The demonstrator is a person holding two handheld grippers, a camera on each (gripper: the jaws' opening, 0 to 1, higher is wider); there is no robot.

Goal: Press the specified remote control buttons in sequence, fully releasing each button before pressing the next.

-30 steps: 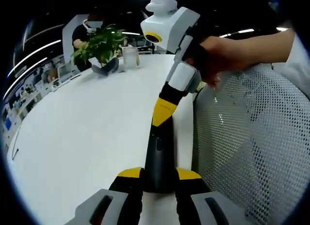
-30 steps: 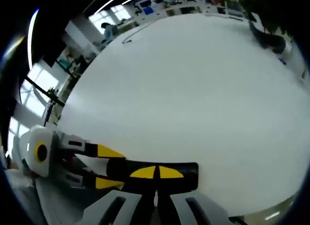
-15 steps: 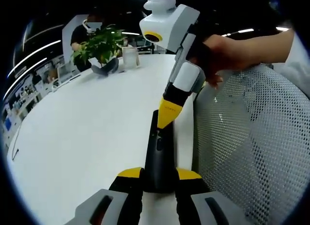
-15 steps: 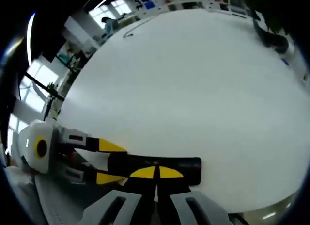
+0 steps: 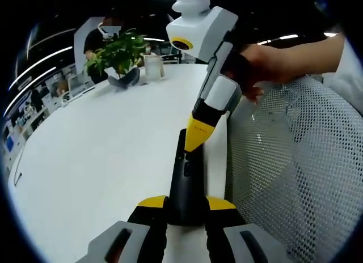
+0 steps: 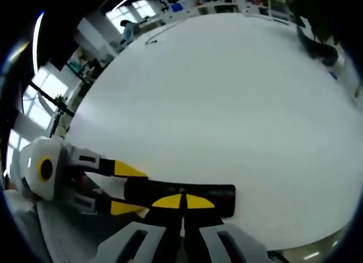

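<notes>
1. Since half a second ago, very little has moved. In the left gripper view the right gripper [image 5: 196, 139] has shifted a tiny bit, and its yellow tip still sits on the top of the remote control [image 5: 186, 183]. One second ago that tip was lower down along the remote.
2. The remote control is long, thin and black. It lies on the white table [image 5: 102, 161], close to the table's edge.
3. The left gripper [image 5: 186, 209] holds the near end of the remote. Its two yellow-tipped jaws are closed on the remote, one on each side.
4. The right gripper's two jaws are pressed together into one point. They hold nothing. In the right gripper view the closed tips [image 6: 182, 202] touch the top of the remote [image 6: 218, 196].
5. In the right gripper view the left gripper [image 6: 129, 189] comes in from the left and clamps the other end of the remote.
6. A hand [image 5: 266, 64] holds the right gripper from above.
7. A white mesh chair back [image 5: 289, 172] stands right beside the table edge.
8. Far across the table there is a green plant [image 5: 116, 53] in a dark pot, with a white cup [image 5: 153, 66] next to it.
9. A person [image 5: 102, 33] sits behind the plant.
</notes>
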